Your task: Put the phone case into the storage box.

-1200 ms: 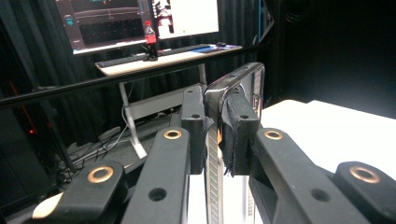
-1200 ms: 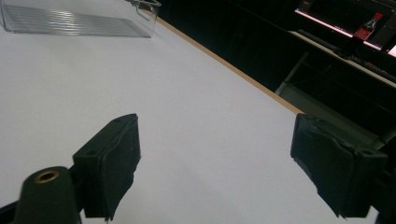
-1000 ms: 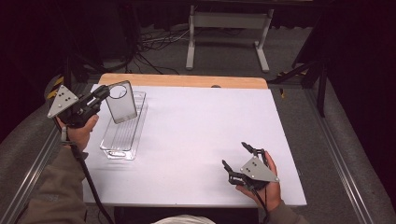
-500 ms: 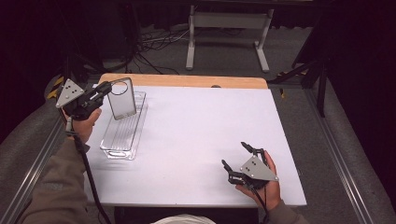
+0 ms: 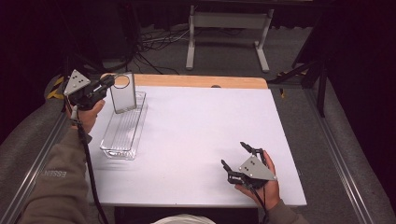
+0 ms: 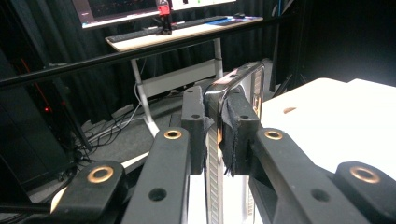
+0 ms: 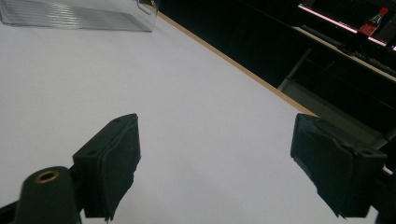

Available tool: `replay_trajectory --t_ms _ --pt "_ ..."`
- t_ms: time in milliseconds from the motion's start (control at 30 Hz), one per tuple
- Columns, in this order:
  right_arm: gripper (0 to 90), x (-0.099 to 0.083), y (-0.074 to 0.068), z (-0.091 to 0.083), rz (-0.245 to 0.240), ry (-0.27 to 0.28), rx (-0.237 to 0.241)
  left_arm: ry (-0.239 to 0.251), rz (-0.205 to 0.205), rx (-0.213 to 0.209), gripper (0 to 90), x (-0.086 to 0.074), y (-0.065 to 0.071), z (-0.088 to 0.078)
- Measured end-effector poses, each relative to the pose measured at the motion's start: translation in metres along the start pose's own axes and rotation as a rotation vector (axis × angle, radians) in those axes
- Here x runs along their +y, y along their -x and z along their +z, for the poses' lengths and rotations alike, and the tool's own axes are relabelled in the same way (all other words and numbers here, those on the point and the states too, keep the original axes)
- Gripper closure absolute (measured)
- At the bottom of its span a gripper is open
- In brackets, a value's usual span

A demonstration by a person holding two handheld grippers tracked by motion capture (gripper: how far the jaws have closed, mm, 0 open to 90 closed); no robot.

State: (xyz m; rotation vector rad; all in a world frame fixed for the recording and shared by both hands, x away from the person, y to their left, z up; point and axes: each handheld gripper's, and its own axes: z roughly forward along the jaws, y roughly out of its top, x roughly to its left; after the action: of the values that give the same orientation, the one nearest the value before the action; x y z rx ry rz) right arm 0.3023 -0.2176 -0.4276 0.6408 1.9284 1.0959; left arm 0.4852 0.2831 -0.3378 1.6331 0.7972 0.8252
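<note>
Item 1: left gripper, table's 10 o'clock, pinching clear lid by 1 edge over tray; could slip. Right gripper spread, idle.

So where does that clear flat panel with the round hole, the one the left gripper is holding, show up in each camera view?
High view: the clear panel stands upper left, over the far end of the clear tray.
Left gripper view: centre, edge-on, clamped between the jaws.
Right gripper view: only its corner shows, at the top edge.
Shared landmark: the table's wooden far edge.
</note>
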Motion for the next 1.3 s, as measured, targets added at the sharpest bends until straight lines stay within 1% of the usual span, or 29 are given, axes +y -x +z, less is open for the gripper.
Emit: replay_trajectory --t_ms 200,300,333,367,433,600,733,767,800,833,1033,1100,1133,1167,1267,1300 --pt "16.3 -0.001 0.000 0.002 0.005 -0.006 0.003 -0.011 0.001 -0.016 80.5 -0.003 -0.002 0.015" --pt "16.3 -0.001 0.000 0.002 0.004 -0.006 0.003 -0.007 -0.002 -0.029 80.5 -0.006 -0.005 0.023" --pt "16.3 -0.001 0.000 0.002 0.005 -0.007 0.003 -0.007 -0.002 -0.029 80.5 -0.006 -0.005 0.023" --pt "16.3 -0.001 0.000 0.002 0.005 -0.007 0.003 -0.019 -0.002 -0.030 80.5 -0.007 -0.006 0.026" --pt "16.3 -0.001 0.000 0.003 0.007 -0.008 0.004 -0.026 -0.001 -0.028 80.5 -0.010 -0.008 0.033" --pt "16.3 -0.003 0.001 0.006 0.010 -0.017 0.007 -0.019 -0.015 -0.040 80.5 -0.020 -0.014 0.045" --pt "16.3 -0.004 0.001 0.007 0.008 -0.025 0.007 -0.049 -0.001 -0.030 80.5 -0.026 -0.014 0.056" --pt "16.3 -0.004 0.001 0.007 0.007 -0.027 0.006 -0.049 -0.001 -0.030 80.5 -0.026 -0.014 0.056" --pt "16.2 -0.005 0.001 0.008 0.005 -0.029 0.004 -0.056 0.005 -0.010 80.5 -0.028 -0.014 0.059" --pt "16.3 -0.005 0.001 0.008 0.007 -0.030 0.005 -0.055 0.002 -0.011 80.5 -0.030 -0.014 0.063" --pt "16.3 -0.005 0.001 0.009 0.007 -0.036 0.003 -0.057 0.008 -0.028 80.3 -0.032 -0.014 0.065" --pt "16.4 -0.005 -0.001 0.010 0.002 -0.040 0.008 -0.057 0.002 -0.018 80.1 -0.034 -0.017 0.064" --pt "16.3 -0.005 -0.001 0.010 0.000 -0.040 0.010 -0.069 0.012 0.008 79.2 -0.034 -0.017 0.064" --pt "16.3 -0.005 -0.002 0.010 -0.004 -0.043 0.013 -0.074 0.021 0.021 77.8 -0.034 -0.018 0.064" --pt "16.4 -0.005 -0.003 0.010 -0.006 -0.047 0.013 -0.077 0.021 0.022 76.7 -0.035 -0.020 0.064" --pt "16.4 -0.005 -0.002 0.010 -0.005 -0.046 0.013 -0.092 0.044 0.041 76.0 -0.035 -0.021 0.064"
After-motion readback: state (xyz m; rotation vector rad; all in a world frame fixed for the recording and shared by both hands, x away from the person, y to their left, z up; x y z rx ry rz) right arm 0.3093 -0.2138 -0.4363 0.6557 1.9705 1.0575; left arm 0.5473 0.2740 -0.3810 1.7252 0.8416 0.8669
